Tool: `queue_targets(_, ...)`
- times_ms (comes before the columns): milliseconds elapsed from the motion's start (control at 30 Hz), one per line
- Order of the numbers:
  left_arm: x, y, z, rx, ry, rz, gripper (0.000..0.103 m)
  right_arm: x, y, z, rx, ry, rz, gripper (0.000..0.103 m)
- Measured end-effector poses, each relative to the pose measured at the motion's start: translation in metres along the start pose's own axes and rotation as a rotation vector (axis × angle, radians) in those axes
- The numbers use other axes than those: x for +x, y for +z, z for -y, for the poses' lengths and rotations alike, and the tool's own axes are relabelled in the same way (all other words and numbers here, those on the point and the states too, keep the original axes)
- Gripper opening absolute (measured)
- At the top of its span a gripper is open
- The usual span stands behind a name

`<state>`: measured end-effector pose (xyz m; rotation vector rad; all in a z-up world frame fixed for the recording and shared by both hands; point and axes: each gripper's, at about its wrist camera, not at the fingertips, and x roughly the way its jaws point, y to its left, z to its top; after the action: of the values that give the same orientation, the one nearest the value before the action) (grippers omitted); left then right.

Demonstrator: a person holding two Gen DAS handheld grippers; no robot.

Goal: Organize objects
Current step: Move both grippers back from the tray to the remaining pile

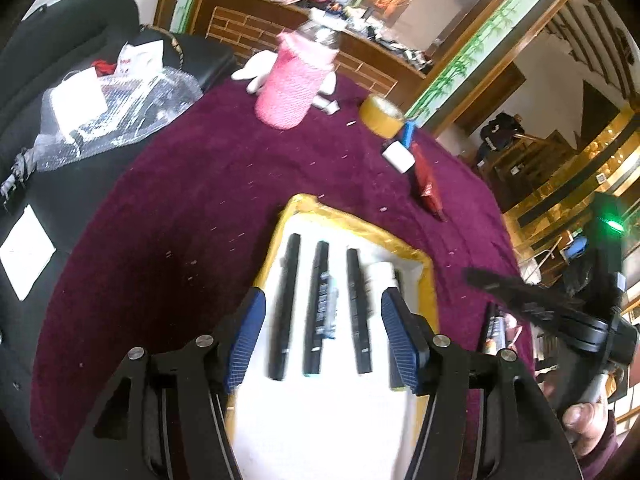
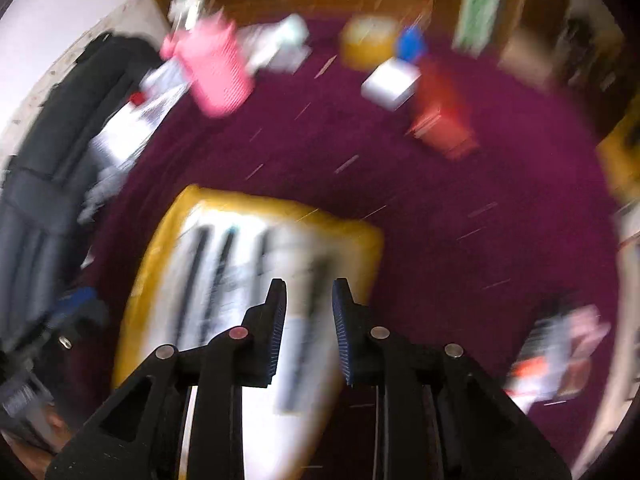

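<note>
evidently sorting: dark pens (image 1: 290, 304) lie parallel in the yellow-rimmed tray (image 1: 352, 220), likely to keep them tidy. left gripper (image 1: 320, 334) hovers above, jaws spread, empty. right gripper (image 2: 308, 332) slightly parted, nothing between; view blurred.

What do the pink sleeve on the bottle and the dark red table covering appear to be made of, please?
Pink sleeve: probably knitted or crocheted yarn, matte, with visible ribbed stitch rows. Table covering: likely velvety or plush cloth, matte, with a soft nap and lint specks.
</note>
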<state>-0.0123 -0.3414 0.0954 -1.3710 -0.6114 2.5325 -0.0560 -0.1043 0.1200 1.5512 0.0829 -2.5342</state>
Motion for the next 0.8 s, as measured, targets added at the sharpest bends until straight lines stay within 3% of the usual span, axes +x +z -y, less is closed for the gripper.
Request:
queue_targets(67, -0.002, 0.000, 0.014, 0.017, -0.027, 0.006, 0.054, -0.042, -0.010, 0.024, 0.003, -0.170, 0.168, 0.039)
queue_targets(100, -0.002, 0.000, 0.022, 0.028, -0.044, 0.005, 0.054, -0.056, -0.017, 0.036, 0.011, -0.245, 0.234, 0.076)
queue_targets(133, -0.001, -0.001, 0.032, 0.043, -0.064, 0.002, 0.055, -0.067, -0.025, 0.049, 0.023, -0.307, 0.293, 0.103)
queue_targets(167, 0.000, -0.002, 0.040, 0.055, -0.077, -0.003, 0.056, -0.071, -0.036, 0.065, 0.035, -0.342, 0.326, 0.103)
queue_targets(200, 0.003, -0.004, 0.054, 0.076, -0.091, -0.014, 0.057, -0.067, -0.043, 0.080, 0.043, -0.351, 0.299, 0.103)
queue_targets(267, 0.007, -0.009, 0.071, 0.107, -0.105, -0.030, 0.057, -0.040, -0.053, 0.126, 0.139, -0.349, 0.079, 0.103)
queue_targets(333, 0.017, -0.017, 0.094, 0.146, -0.105, -0.063, 0.057, -0.027, -0.071, 0.172, 0.310, -0.251, -0.009, 0.103)
queue_targets(467, 0.037, -0.034, 0.139, 0.215, -0.113, -0.132, 0.057, -0.025, -0.112, 0.245, 0.562, -0.184, -0.051, 0.103)
queue_targets(633, 0.076, -0.067, 0.201, 0.334, -0.094, -0.223, 0.057, -0.032, -0.142, 0.292, 0.628, -0.167, -0.052, 0.103)
queue_targets(800, 0.115, -0.094, 0.253, 0.418, -0.128, -0.308, 0.056, -0.030, -0.155, 0.317, 0.646, -0.127, -0.050, 0.103)
